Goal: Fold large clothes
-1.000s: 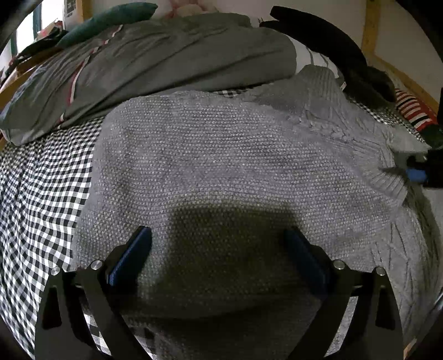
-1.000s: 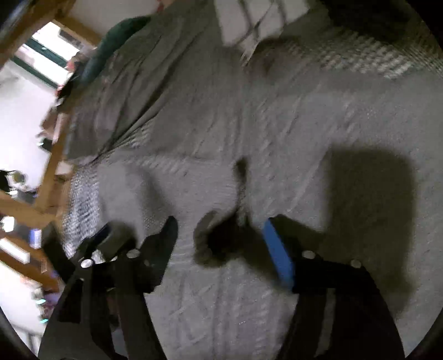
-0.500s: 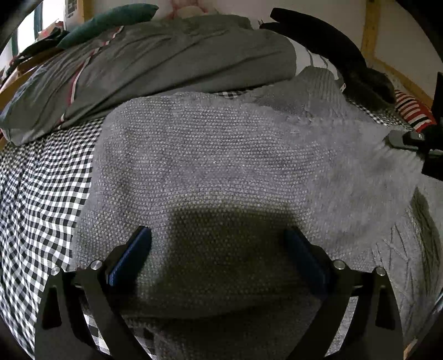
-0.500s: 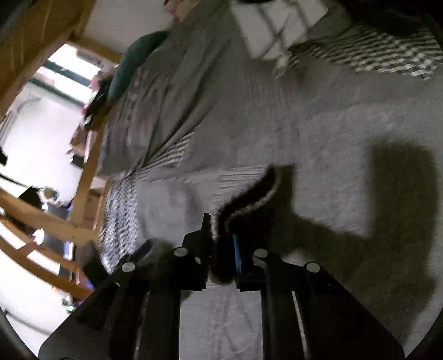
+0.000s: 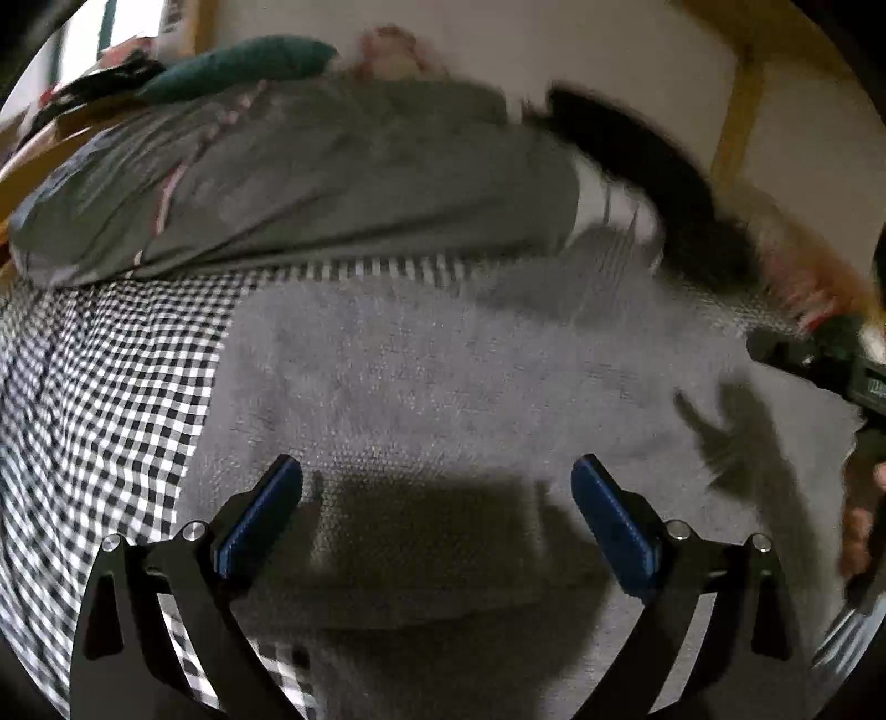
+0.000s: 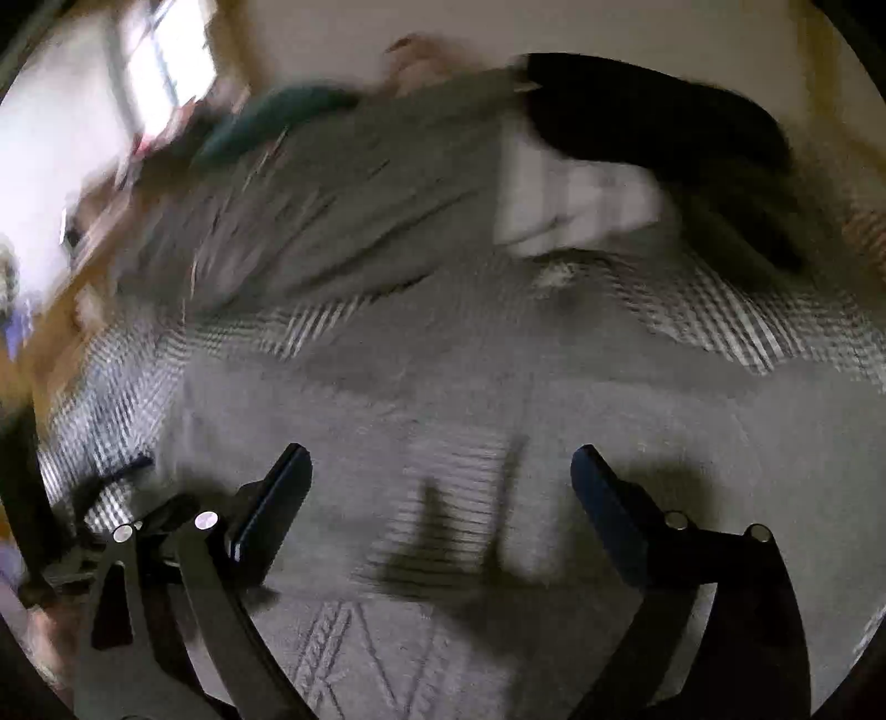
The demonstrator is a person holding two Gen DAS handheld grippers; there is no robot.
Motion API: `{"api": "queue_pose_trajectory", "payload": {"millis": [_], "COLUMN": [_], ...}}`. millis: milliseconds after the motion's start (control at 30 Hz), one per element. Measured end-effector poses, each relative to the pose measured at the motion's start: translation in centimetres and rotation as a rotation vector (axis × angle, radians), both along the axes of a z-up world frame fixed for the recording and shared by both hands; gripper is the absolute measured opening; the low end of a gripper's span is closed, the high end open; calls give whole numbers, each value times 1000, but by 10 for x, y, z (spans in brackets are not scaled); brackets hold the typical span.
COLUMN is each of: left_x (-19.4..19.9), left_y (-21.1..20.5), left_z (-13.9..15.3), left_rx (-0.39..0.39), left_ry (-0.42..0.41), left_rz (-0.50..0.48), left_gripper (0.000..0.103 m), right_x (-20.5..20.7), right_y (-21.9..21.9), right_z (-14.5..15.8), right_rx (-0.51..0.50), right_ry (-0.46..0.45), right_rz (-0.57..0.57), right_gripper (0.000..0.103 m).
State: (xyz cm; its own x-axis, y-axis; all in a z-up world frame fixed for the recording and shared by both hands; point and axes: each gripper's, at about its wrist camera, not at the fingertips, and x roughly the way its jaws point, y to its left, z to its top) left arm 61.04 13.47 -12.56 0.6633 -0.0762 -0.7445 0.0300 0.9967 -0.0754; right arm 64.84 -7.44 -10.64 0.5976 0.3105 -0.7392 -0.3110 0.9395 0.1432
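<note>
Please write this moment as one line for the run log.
left hand-held gripper: open, above grey sweater | right hand-held gripper: jaws just opened, nothing between | sweater: flat on checked sheet

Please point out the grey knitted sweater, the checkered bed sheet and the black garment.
grey knitted sweater (image 5: 421, 382): left wrist view, flat middle.
checkered bed sheet (image 5: 111, 399): left wrist view, bare left part.
black garment (image 6: 653, 111): right wrist view, its middle.

Black-and-white checked bedsheet (image 5: 99, 399) at left of frame, grey duvet (image 5: 310, 188) heaped across the top, pale wall (image 5: 554, 50) behind, wooden bedpost (image 5: 736, 111) upper right, bright window (image 6: 160, 66) upper left.
</note>
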Motion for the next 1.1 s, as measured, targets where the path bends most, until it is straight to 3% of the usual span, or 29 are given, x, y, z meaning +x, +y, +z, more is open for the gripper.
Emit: {"api": "queue_pose_trajectory", "payload": {"millis": [67, 133, 167, 233, 400, 500, 633, 733, 867, 1100], "left_x": [13, 14, 12, 11, 1, 6, 7, 6, -21, -26], "left_y": [-4, -5, -7, -9, -8, -13, -11, -12, -32, -163], "left_z": [-20, -36, -38, -39, -26, -42, -42, -36, -12, -7], "left_rx": [37, 62, 83, 97, 62, 115, 113, 114, -3, 18], "left_ry": [83, 93, 77, 74, 28, 75, 73, 74, -5, -37], "left_rz": [1, 8, 4, 4, 11, 1, 7, 21, 1, -277], "left_gripper": [96, 96, 96, 96, 96, 97, 97, 97, 97, 97], "right_x": [13, 23, 24, 22, 1, -5, -5, -10, -40, -75], "right_y": [32, 49, 48, 26, -4, -11, -19, -37, -109, -256], "right_z": [-27, -64, -71, -77, -54, -70, -76, -67, -48, -40], "right_rx": [-178, -288, -269, -201, -124, -152, -100, -7, 139, 182], "right_ry": [76, 159, 143, 137, 154, 195, 163, 154, 123, 139], "right_rz": [10, 11, 9, -7, -57, -56, -57, -67, -160, -378], "right_gripper": [94, 94, 100, 100, 100, 100, 101, 100, 100, 100]}}
